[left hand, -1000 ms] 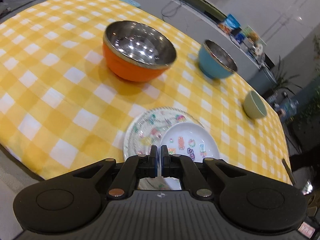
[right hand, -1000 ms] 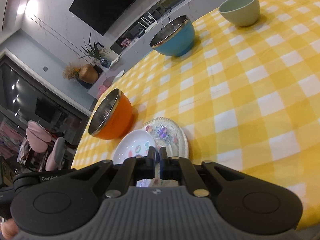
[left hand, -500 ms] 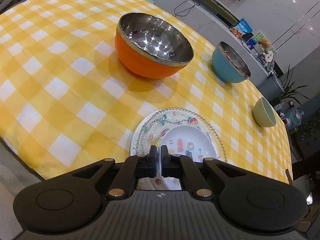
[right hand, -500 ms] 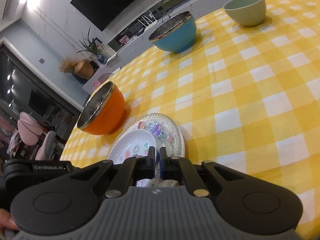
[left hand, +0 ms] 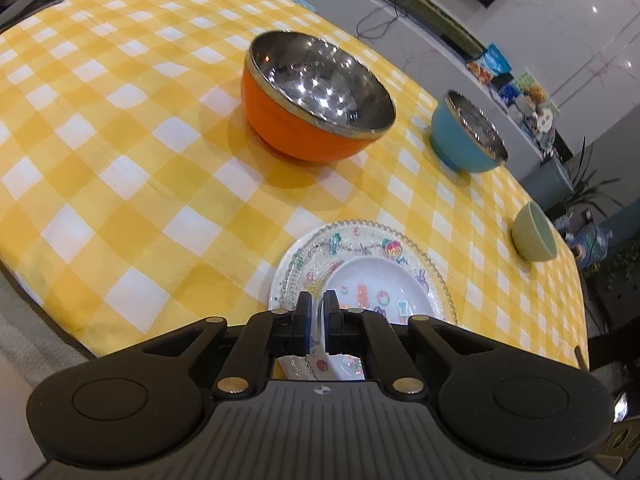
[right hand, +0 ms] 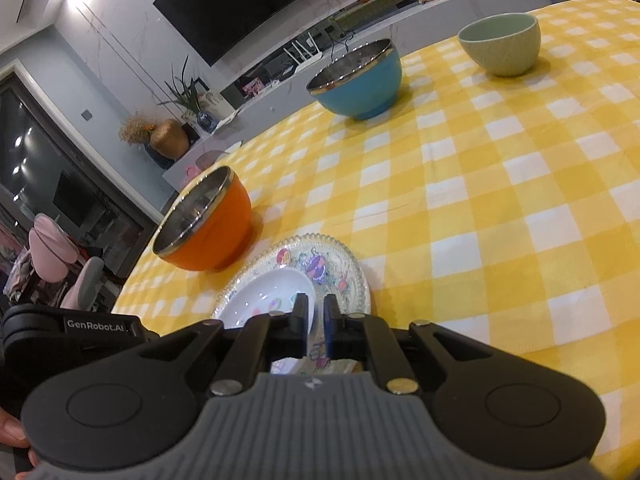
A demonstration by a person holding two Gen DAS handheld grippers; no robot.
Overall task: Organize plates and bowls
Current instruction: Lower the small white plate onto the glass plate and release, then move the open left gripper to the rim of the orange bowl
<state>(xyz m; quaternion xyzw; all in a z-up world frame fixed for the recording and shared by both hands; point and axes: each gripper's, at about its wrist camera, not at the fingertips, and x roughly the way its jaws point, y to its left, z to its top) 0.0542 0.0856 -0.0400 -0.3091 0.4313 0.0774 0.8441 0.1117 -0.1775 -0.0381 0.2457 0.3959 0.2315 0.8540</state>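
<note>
A small white plate point(left hand: 376, 280) with cartoon prints lies on a larger clear glass plate point(left hand: 352, 240) near the table's front edge. My left gripper point(left hand: 317, 300) is opening, with the white plate's near rim in the narrow gap between its pads. In the right wrist view the white plate point(right hand: 268, 292) rests on the glass plate point(right hand: 336, 260). My right gripper point(right hand: 316, 304) is also opening, and the plates' near rim sits between its parted pads. Beyond stand an orange bowl point(left hand: 304, 136), a blue bowl point(left hand: 460, 148) and a small green bowl point(left hand: 532, 236).
A yellow checked cloth point(left hand: 120, 160) covers the table, whose edge curves close below the plates. In the right wrist view the orange bowl point(right hand: 216, 236) is just left of the plates, and the left gripper's body point(right hand: 72, 328) is at the lower left.
The white plate has shifted from overlapping the glass plate's side to lying on it. Both grippers' jaws, pressed together before, now show a small gap.
</note>
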